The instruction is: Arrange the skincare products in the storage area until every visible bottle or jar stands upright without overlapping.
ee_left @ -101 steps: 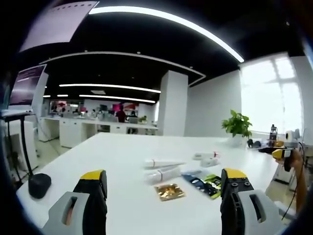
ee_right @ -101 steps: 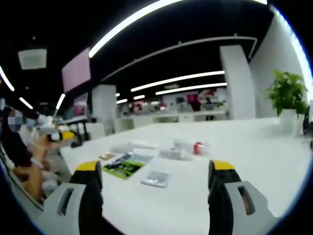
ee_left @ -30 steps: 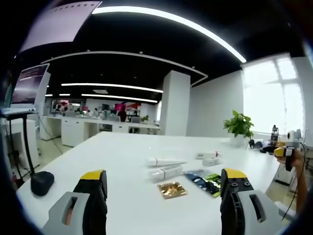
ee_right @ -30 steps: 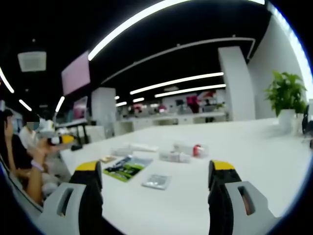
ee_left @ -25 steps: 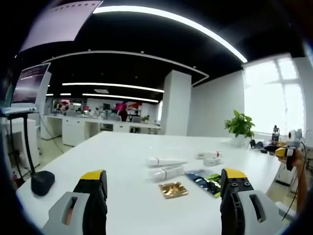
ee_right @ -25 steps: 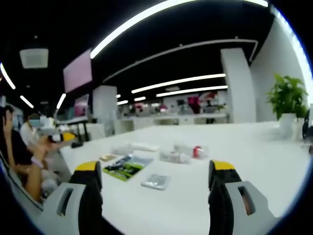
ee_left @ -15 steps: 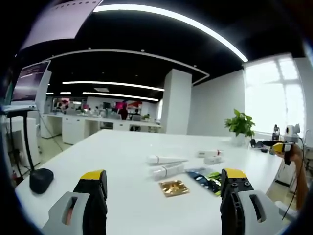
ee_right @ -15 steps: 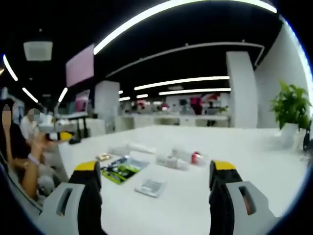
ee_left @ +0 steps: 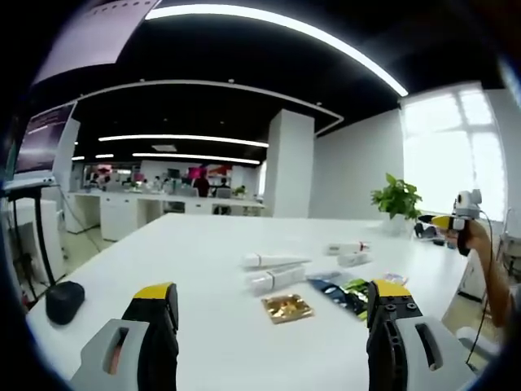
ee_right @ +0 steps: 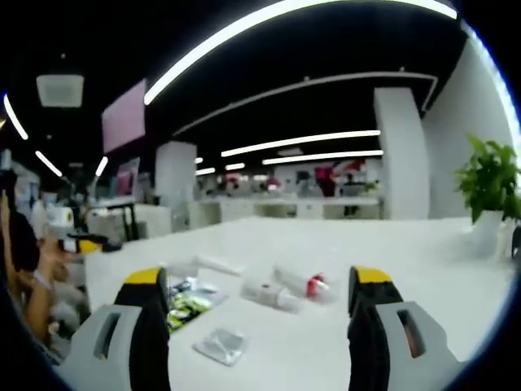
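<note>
left gripper (ee_left: pixel 272 305): yellow-tipped jaws spread wide, nothing between them, held above the white table (ee_left: pixel 187 261)
right gripper (ee_right: pixel 254 289): jaws apart too, empty
white squeeze tubes (ee_left: pixel 273 261): lying flat mid-table, well ahead of the left jaws
red-capped tube (ee_right: pixel 295 282): on its side, past the right jaws
gold foil sachet (ee_left: pixel 286 307): flat, nearest the left jaws
dark green packet (ee_left: pixel 342 292): flat beside the sachet, looks like a sample pack

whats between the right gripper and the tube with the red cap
In the right gripper view, bare white table lies between the open right gripper and the red-capped tube; a clear sachet lies off to the side.
</note>
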### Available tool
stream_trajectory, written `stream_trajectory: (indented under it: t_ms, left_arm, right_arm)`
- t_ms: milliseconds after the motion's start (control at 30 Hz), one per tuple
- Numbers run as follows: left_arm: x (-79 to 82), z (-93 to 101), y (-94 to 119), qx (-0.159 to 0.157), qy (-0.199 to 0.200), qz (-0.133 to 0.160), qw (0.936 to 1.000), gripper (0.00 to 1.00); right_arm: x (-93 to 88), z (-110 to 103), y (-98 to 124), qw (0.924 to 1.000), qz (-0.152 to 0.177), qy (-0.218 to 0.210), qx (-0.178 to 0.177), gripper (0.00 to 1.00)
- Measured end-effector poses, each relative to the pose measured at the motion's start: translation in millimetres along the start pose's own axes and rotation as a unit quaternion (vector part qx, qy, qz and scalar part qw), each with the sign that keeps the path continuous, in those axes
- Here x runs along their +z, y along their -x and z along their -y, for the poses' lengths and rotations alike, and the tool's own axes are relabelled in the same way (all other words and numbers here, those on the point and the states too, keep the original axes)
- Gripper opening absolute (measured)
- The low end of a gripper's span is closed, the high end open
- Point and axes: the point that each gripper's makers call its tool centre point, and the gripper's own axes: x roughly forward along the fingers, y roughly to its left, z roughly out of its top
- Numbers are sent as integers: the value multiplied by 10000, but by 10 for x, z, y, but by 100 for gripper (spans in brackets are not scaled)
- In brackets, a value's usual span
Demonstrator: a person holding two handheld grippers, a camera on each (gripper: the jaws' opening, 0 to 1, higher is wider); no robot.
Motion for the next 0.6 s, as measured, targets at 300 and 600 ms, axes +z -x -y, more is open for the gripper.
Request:
stream_trajectory:
  t_ms: [300,600]
  left_arm:
    - [-43,38,-71,-107,86,16,9999,99]
    - [-62,7,-110,-94,130,-4,9999,99]
  right_arm:
    - [17,533,-514,9983,567,-97,-37,82]
    - [-270,921,-1143,9988,459,126,94,76]
